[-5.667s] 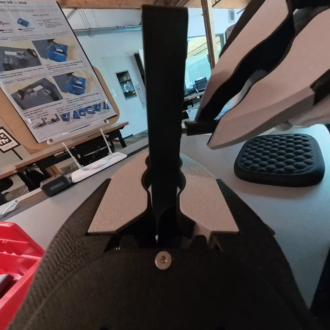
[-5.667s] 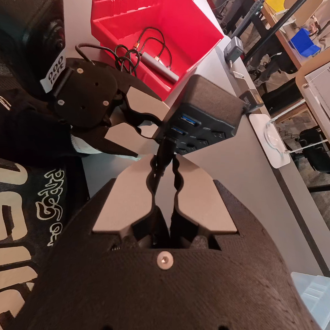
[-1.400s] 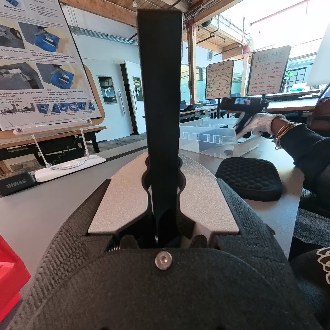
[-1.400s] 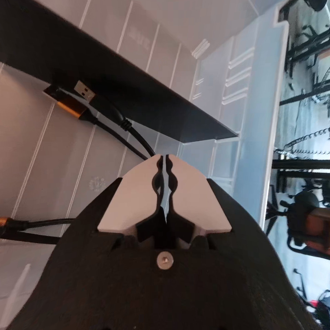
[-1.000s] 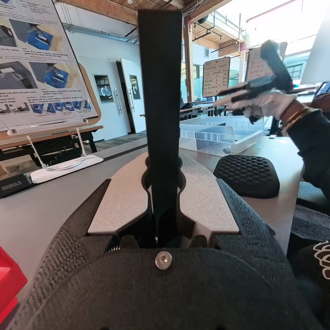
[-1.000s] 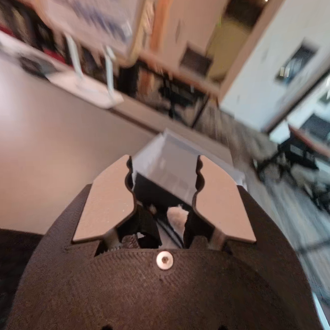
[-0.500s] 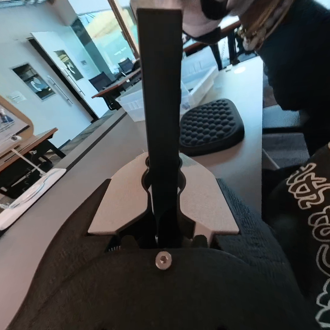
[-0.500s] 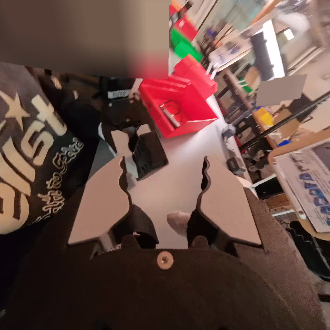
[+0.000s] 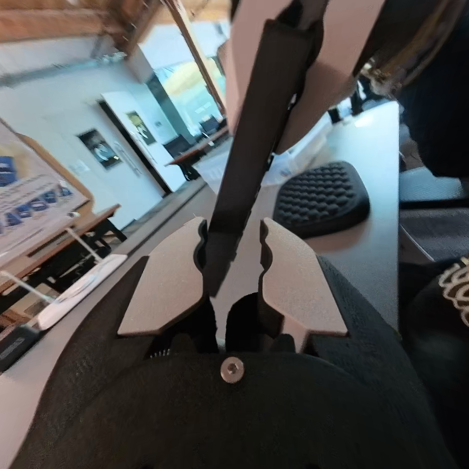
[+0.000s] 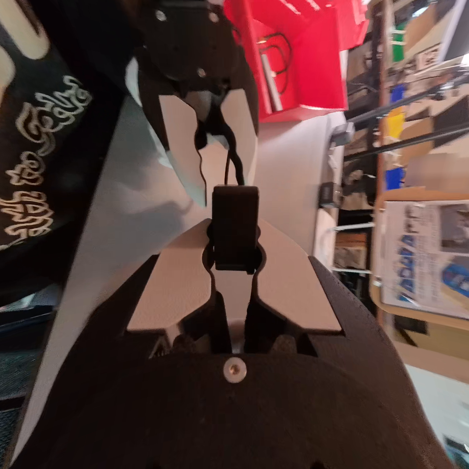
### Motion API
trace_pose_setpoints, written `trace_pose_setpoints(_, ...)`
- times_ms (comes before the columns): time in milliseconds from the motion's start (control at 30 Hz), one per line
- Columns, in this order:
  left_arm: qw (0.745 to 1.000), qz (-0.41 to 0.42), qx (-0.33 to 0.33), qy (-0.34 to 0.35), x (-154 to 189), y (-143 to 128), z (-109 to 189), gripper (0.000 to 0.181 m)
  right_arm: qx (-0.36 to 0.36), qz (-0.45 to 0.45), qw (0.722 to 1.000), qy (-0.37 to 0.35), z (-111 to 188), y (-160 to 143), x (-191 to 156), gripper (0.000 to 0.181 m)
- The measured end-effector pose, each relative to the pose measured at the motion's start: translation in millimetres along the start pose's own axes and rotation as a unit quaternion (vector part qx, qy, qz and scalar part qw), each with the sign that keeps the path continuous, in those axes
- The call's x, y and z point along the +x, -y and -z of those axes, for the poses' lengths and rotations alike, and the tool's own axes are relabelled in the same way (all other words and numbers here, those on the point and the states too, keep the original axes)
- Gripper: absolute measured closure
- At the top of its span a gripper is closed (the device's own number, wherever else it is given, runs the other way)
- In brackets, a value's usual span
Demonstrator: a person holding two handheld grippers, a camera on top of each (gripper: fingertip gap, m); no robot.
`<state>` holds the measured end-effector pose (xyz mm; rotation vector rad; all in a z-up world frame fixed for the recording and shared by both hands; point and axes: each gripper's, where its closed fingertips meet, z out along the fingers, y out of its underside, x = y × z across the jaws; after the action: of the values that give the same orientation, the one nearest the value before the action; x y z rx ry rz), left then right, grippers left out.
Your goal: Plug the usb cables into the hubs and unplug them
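The black usb hub [image 9: 253,127] stands slanted between the fingers of my left gripper [image 9: 232,223], which is open; the hub's lower end leans near the left finger. My right gripper's fingers [image 9: 241,63] clamp the hub's upper end at the top of the left wrist view. In the right wrist view my right gripper [image 10: 234,225] is shut on the hub [image 10: 234,208], and the open left gripper [image 10: 223,177] sits just beyond it. No cable shows in the hub.
A red bin [image 10: 317,76] with a grey hub and cables [image 10: 271,76] stands beyond the left gripper. A black honeycomb pad [image 9: 322,198] lies on the grey table [image 9: 375,228]. An instruction board [image 10: 426,253] stands at the table's far side. The left gripper's tips are roughly 5 cm from the right gripper's.
The right gripper swung back from the clear tray and shut on the hub's far end. The left gripper, shut on the hub before, has opened. The hub now leans.
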<state>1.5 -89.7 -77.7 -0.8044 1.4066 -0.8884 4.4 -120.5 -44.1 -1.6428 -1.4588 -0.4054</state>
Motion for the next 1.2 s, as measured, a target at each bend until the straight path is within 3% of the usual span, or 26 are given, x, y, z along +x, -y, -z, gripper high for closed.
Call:
trace_pose_setpoints(133,0.992,0.020,0.093,0.083,-29,24,21,0.138,-0.017,0.020,0.989,-0.144,33,-4,40,0.155)
trace_pose_setpoints(233,0.986,0.043,0.137,0.088,-34,34,31,0.142,-0.016,0.027,0.965,-0.260,68,-9,71,0.155)
trace_pose_setpoints(433,0.988,0.055,0.119,0.083,-34,28,28,0.146,-0.020,0.057,0.892,-0.448,131,-12,108,0.155)
trace_pose_setpoints(767,0.991,0.055,0.100,0.075,-32,23,23,0.147,-0.085,0.033,0.795,-0.600,194,-46,133,0.155)
trace_pose_setpoints(1100,0.993,0.050,0.080,0.067,-28,18,19,0.147,-0.003,-0.044,0.691,-0.722,266,-74,132,0.155)
trace_pose_setpoints(1200,0.994,0.048,0.077,0.067,-28,17,18,0.147,0.035,-0.050,0.686,-0.725,271,-71,130,0.156)
